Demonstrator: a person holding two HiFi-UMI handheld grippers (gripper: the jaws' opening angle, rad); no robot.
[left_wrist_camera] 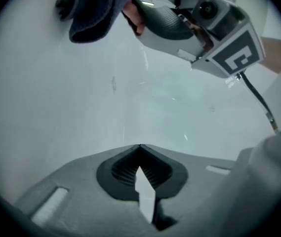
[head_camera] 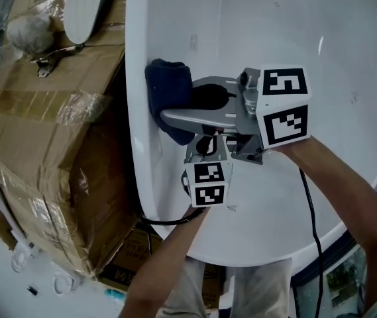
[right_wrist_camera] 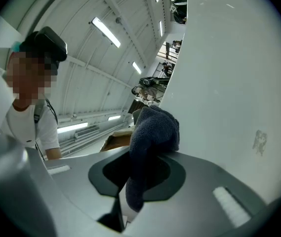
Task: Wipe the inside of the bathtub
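While the fingers of the right gripper [right_wrist_camera: 146, 152] pinch a dark blue, nubby cloth [head_camera: 168, 93] — bunched against the glossy white bathtub [head_camera: 274, 18] near its rim — the left gripper [left_wrist_camera: 140, 147] points at the bathtub's smooth wall, fingers closed, empty.

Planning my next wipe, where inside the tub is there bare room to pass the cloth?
Bare: bathtub surface beyond the right gripper, and the stretch nearest you. Crowded: by the cardboard boxes, where cloth and left gripper bunch.

A dark cloth [head_camera: 168, 98] lies against the white bathtub [head_camera: 254, 18] near its rim.
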